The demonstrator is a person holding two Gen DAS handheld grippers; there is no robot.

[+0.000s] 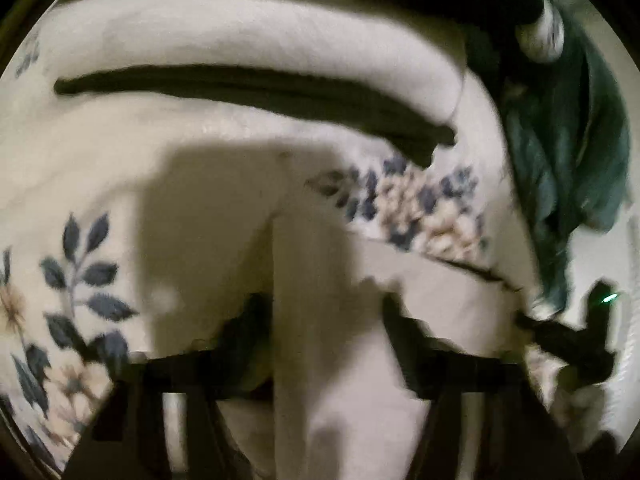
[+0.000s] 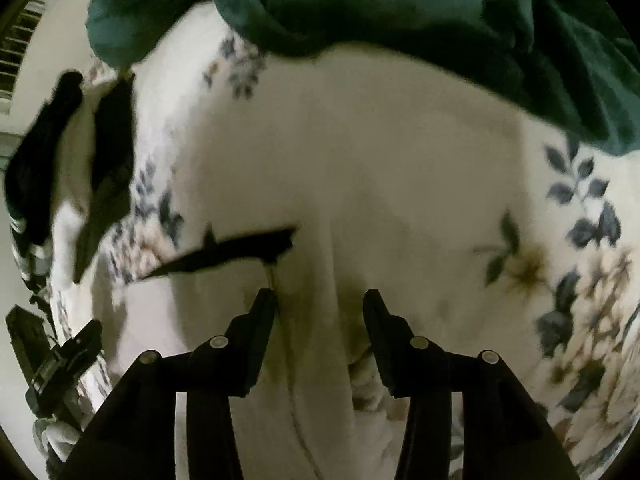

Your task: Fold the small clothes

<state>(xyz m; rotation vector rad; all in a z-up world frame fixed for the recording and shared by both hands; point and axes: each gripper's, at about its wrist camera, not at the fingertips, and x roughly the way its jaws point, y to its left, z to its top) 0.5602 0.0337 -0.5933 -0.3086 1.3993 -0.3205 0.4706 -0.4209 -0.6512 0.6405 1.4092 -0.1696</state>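
Observation:
A white garment (image 1: 328, 340) lies on the floral bedspread (image 1: 72, 264); a fold of it rises between the fingers of my left gripper (image 1: 324, 316), whose jaws stand apart around the cloth. In the right wrist view the same white garment (image 2: 360, 168) spreads ahead, and my right gripper (image 2: 320, 300) has its jaws apart with a bunched ridge of the cloth between them. Whether either gripper pinches the cloth is unclear through blur. The other gripper shows at the right edge of the left wrist view (image 1: 576, 340) and low left in the right wrist view (image 2: 60, 360).
A dark green garment (image 2: 440, 12) is heaped at the far side; it also shows in the left wrist view (image 1: 568, 152). A folded white cloth with a dark piece (image 1: 256, 92) lies beyond. Dark clothing (image 2: 108, 152) lies at the left. A wall vent (image 2: 16, 52) is far left.

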